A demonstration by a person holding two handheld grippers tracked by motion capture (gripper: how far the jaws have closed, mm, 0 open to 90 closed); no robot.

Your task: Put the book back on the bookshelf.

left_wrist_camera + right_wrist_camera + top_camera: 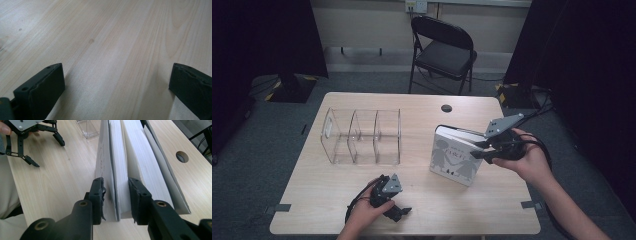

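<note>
A white book [456, 156] was seen standing upright on the tabletop [422, 210], toward the right edge and well apart from the clear three-bay organizer [362, 136] nearer the left edge. The right gripper [115, 195] was closed on the book's front cover and part of its page block, with the remaining pages fanned loose beyond the outer jaw. The left gripper [399, 210] was held by the near edge, jaws spread wide over bare wood, nothing between them. A round hole [446, 108] was noted by the far edge.

Each black gripper [394, 209] carries a grey three-cornered plate and trailing black cable.
</note>
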